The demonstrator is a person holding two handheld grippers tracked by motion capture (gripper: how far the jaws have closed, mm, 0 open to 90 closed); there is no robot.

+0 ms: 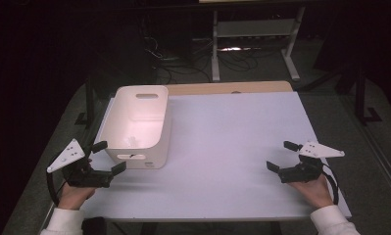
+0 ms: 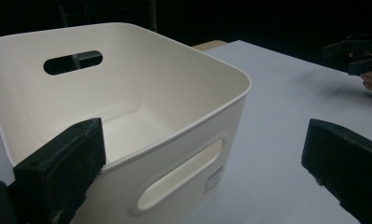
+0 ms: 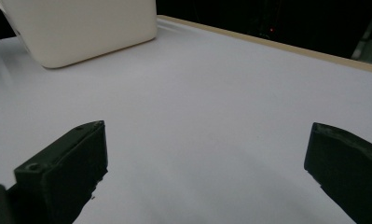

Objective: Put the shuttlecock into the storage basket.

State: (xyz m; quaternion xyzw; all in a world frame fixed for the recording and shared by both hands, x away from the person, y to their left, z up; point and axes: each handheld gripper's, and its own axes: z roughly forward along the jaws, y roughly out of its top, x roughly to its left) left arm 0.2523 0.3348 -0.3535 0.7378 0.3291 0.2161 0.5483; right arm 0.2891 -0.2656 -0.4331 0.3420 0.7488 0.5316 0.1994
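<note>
From my seat the room beyond the table (image 1: 232,147) is nearly black, and I can only make out a metal stand (image 1: 254,34) and loose cables (image 1: 183,63) on the floor behind it. The white bin (image 1: 136,125) sits at the table's left side, open top up; something small and pale lies on its floor, too faint for me to name. In the left gripper view the bin's left wall is cut off by the frame and 1 black jaw covers part of its near rim. The left gripper (image 1: 109,157) hovers just beside the bin's near left corner, jaws spread wide with nothing between them, its hand (image 1: 75,193) low at the table's near edge. The right gripper (image 1: 282,155) is held well apart from the bin at the right side, also spread and empty, pointing left across bare white tabletop, its hand (image 1: 313,188) underneath. Both white sleeves are clipped by the bottom edge
</note>
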